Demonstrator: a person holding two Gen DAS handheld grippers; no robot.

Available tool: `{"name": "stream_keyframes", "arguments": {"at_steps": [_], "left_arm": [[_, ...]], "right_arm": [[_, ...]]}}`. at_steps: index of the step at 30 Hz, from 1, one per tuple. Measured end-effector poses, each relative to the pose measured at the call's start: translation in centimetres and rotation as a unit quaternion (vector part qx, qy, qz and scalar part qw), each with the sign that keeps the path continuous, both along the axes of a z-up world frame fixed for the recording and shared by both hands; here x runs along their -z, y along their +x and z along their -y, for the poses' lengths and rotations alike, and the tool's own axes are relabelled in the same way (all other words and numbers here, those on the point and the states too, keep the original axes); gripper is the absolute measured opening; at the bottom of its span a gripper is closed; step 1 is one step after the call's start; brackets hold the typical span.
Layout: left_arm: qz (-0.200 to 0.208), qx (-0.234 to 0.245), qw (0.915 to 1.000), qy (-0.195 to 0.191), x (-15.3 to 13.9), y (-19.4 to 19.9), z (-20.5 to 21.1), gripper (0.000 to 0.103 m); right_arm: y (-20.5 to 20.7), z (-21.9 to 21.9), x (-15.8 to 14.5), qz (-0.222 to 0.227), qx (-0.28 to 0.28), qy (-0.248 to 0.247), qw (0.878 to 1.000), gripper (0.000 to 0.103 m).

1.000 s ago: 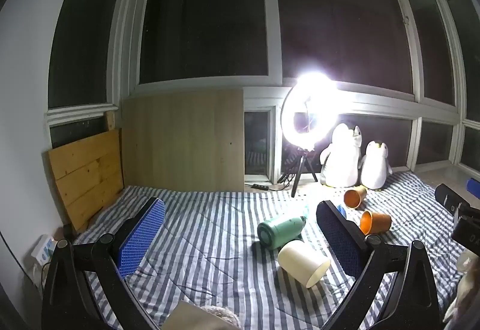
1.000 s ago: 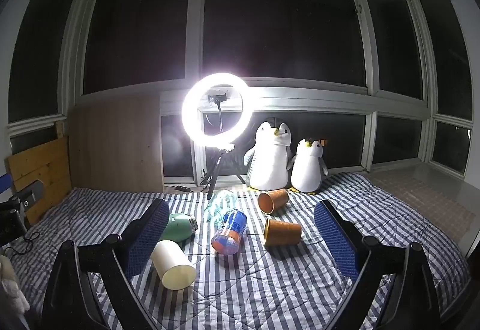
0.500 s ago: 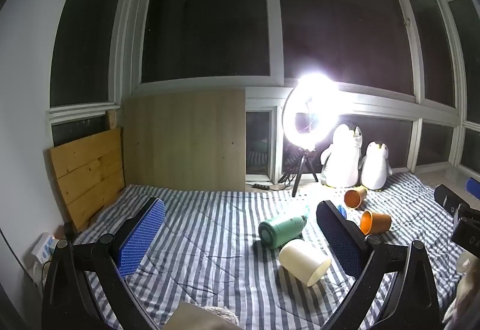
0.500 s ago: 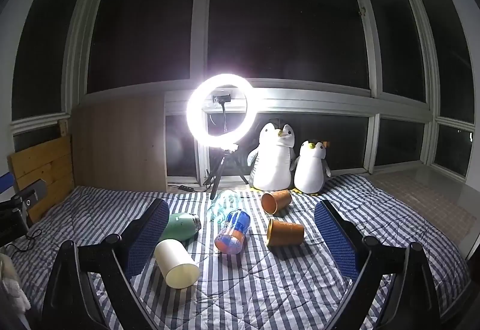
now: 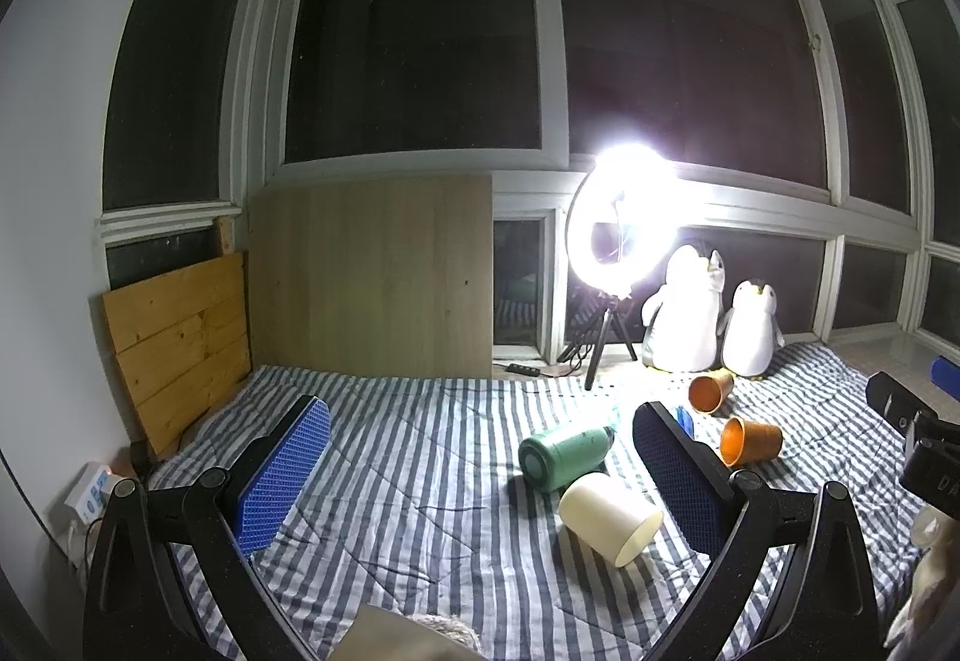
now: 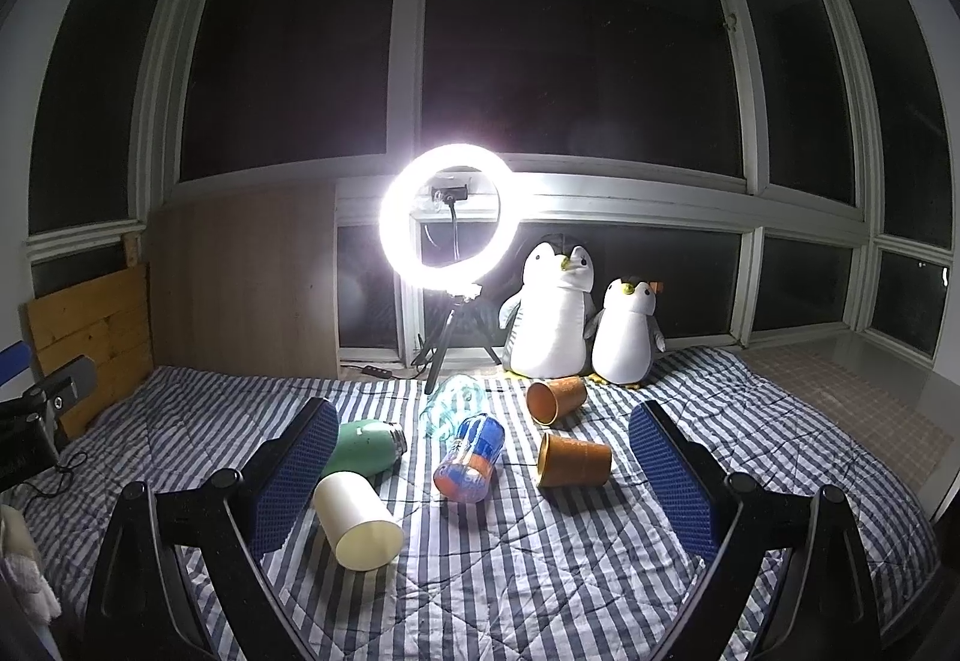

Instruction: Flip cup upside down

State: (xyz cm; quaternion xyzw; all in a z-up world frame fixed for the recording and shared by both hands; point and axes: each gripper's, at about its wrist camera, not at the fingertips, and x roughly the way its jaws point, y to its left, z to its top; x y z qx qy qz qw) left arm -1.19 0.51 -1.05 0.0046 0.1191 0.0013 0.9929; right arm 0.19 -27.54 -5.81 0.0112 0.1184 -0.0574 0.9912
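A cream cup (image 6: 357, 520) lies on its side on the striped bedspread (image 6: 540, 571), mouth toward me; it also shows in the left wrist view (image 5: 609, 517). Two orange cups lie on their sides: a near one (image 6: 573, 460) (image 5: 750, 440) and a far one (image 6: 555, 400) (image 5: 710, 391). My right gripper (image 6: 483, 472) is open and empty above the bed, the cream cup by its left finger. My left gripper (image 5: 480, 472) is open and empty, the cream cup just inside its right finger (image 5: 678, 475).
A green flask (image 6: 366, 445) (image 5: 564, 457), a blue bottle (image 6: 471, 460) and a clear bottle (image 6: 450, 406) lie on the bed. A lit ring light on a tripod (image 6: 447, 217) and two plush penguins (image 6: 555, 319) stand at the back. Wooden boards (image 5: 180, 343) line the left.
Both views have shifted very slightly; the objects sit a touch further right in the frames. Nothing on the bed has moved and both grippers stay open.
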Motion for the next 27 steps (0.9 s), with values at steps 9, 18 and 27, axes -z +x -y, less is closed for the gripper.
{"name": "stream_keyframes", "arguments": {"at_steps": [9, 18, 27], "left_arm": [[-0.003, 0.000, 1.0000, 0.000, -0.03, 0.00, 0.03, 0.102], [-0.004, -0.001, 1.0000, 0.001, -0.08, 0.05, 0.13, 0.102], [-0.005, 0.000, 1.0000, 0.001, -0.12, 0.19, 0.06, 0.102]], "right_arm": [[-0.05, -0.05, 0.13, 0.000, 0.000, 0.000, 1.000, 0.096], [-0.02, 0.05, 0.22, 0.000, -0.001, 0.000, 1.000, 0.096], [0.05, -0.01, 0.30, -0.001, -0.002, 0.000, 1.000, 0.096]]}}
